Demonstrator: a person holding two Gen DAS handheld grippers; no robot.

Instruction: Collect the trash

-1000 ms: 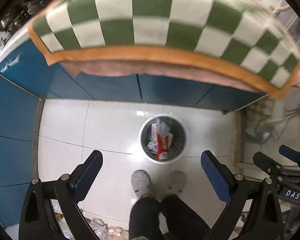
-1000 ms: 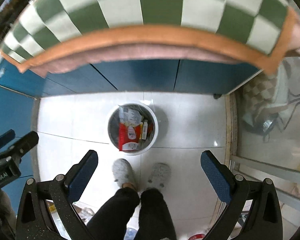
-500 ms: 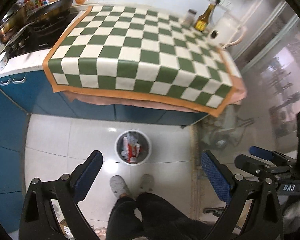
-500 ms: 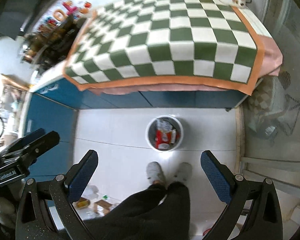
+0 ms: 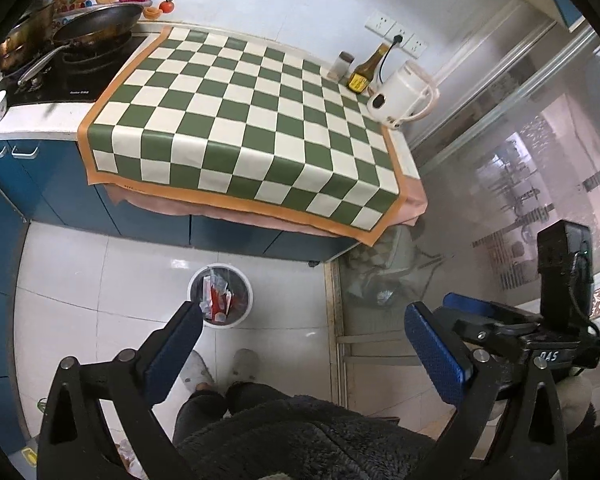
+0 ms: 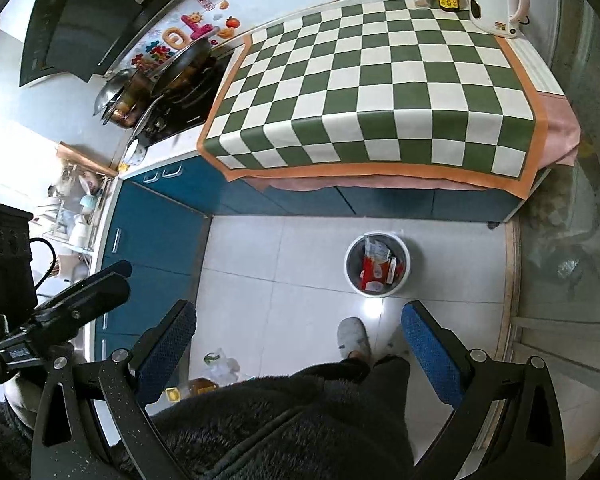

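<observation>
Both grippers are sitting high above the floor, jaws wide apart, holding nothing: left gripper (image 5: 302, 328), right gripper (image 6: 298, 326). Compared with a second ago, both cameras have pulled up and back; the bin was filling the space between the fingers then and is now looking much smaller, and the whole checkered cloth top is showing instead of only its front edge.

Nearest, dark trousers and grey slippers (image 6: 354, 338) are standing between the fingers. Just beyond, the white trash bin (image 5: 220, 296) is sitting on the tile floor, beside the left finger's tip in the left view, and ahead between the fingertips, nearer the right one, in the right view (image 6: 377, 264). Red and white wrappers (image 6: 374, 270) are lying inside it.

Further ahead, the checkered cloth (image 5: 244, 128) is covering the counter, with a white kettle (image 5: 400, 96) and brown bottle (image 5: 366, 70) at the back.

Only the right view is showing a plastic bag (image 6: 220, 364) on the floor by its left finger and the range hood (image 6: 88, 20). Each view is catching the other gripper at its edge.
</observation>
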